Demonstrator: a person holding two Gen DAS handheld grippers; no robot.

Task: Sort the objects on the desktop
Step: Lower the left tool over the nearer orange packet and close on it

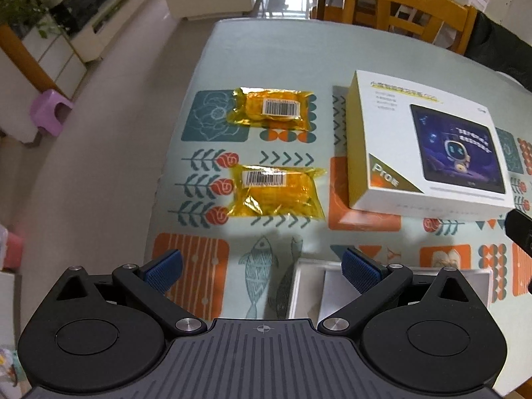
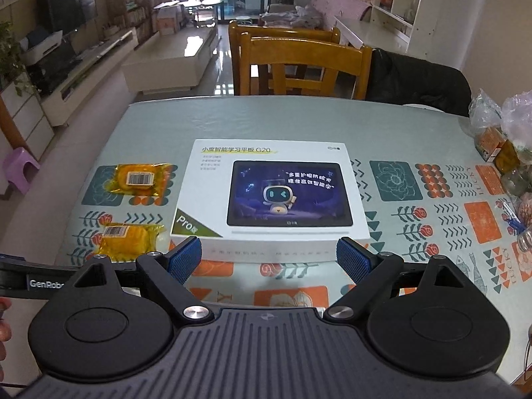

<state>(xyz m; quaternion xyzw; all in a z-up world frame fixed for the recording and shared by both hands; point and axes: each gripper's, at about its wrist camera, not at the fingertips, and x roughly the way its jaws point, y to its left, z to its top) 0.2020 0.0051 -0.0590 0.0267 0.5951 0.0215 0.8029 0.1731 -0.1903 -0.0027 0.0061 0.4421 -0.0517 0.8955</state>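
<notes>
A white tablet box (image 2: 269, 196) lies flat near the middle of a counter (image 2: 232, 116) covered with a pale patterned cloth. Left of the box, apart from it, lie two yellow packets with barcode labels: the far packet (image 1: 271, 113) sits level with the box's far half, and the near packet (image 1: 277, 194) sits level with its near edge, with a strip of bare cloth between the two. Both packets lie close to the counter's left edge, where the floor (image 1: 99, 166) drops away. A shallow white tray (image 1: 307, 286) rests on the near side of the box, close to the counter's front edge and partly hidden by the left hand-held gripper (image 1: 262, 271). That gripper is released, its blue pads wide apart, above bare cloth in front of the near packet and holding nothing. The right hand-held gripper (image 2: 269, 261) is also released and empty, its pads spread just short of the box's near edge, about as wide as the box front. Beyond the box the cloth is bare up to the far edge, where a wooden chair (image 2: 299, 63) stands. Right of the box, plastic bags (image 2: 502, 126) crowd the counter's right edge.
</notes>
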